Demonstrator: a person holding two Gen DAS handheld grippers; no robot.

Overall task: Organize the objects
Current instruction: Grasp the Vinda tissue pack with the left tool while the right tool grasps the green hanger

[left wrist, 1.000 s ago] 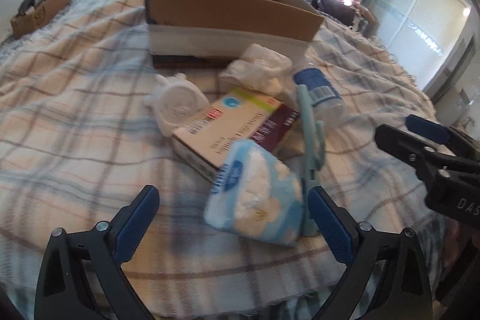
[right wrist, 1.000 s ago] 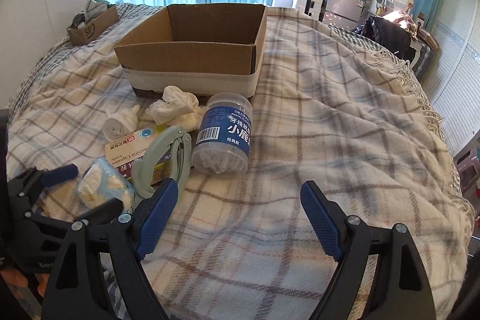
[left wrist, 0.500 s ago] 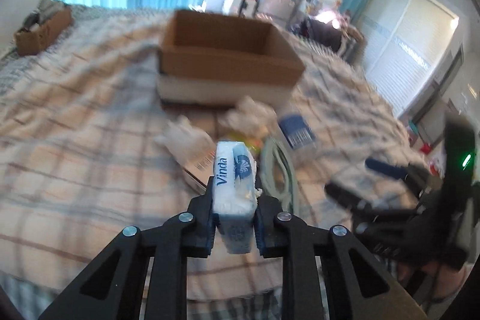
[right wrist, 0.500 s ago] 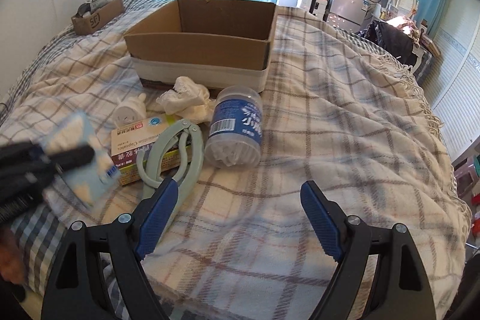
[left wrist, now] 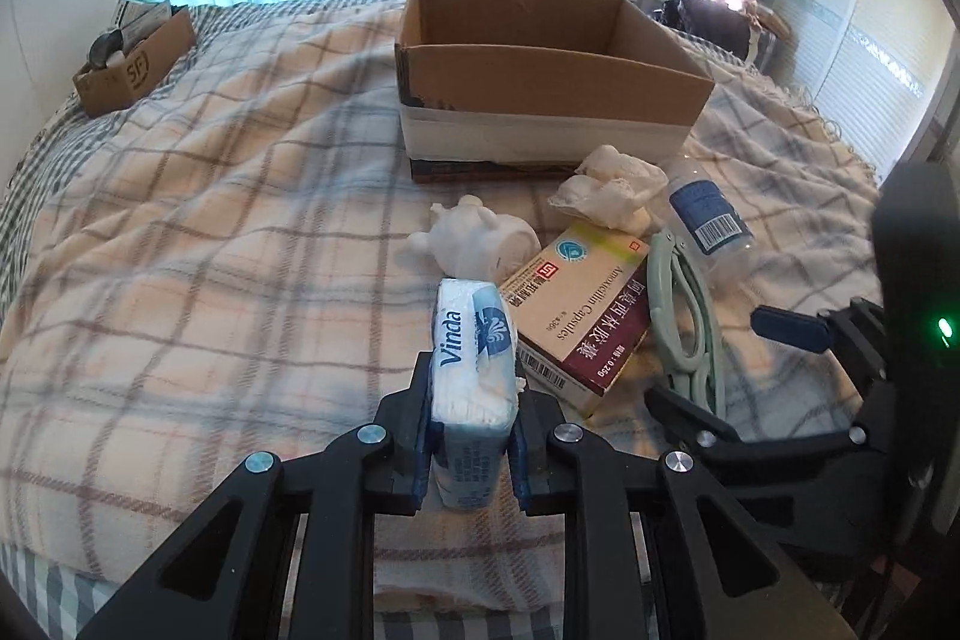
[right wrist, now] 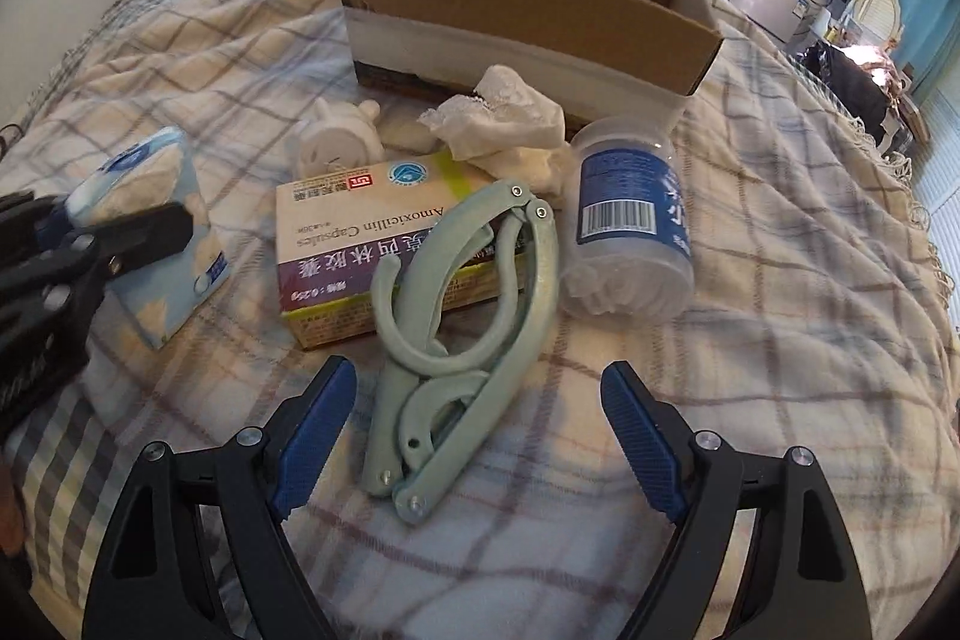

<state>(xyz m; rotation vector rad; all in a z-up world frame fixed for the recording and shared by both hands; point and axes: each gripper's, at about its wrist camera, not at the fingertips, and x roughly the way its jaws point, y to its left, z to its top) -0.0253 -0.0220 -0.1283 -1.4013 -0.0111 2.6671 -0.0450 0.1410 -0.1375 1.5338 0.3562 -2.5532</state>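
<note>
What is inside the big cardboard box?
The big cardboard box shows only bare brown inner walls. Its near wall hides the floor in both views, so whether anything lies at the bottom cannot be seen.

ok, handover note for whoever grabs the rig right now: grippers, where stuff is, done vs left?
Left gripper: shut on the Vinda tissue pack, held near the bed's front edge.
Right gripper: open, holding nothing, low over the green folding hanger.
Cardboard box: open on the plaid blanket; no items visible inside, though the floor is partly hidden.
In front of the box, on the blanket: amoxicillin box, swab jar, crumpled cloth, white clock.
Done: tissue pack grasped.
Left: likely drop the pack in the box, then the rest.
</note>
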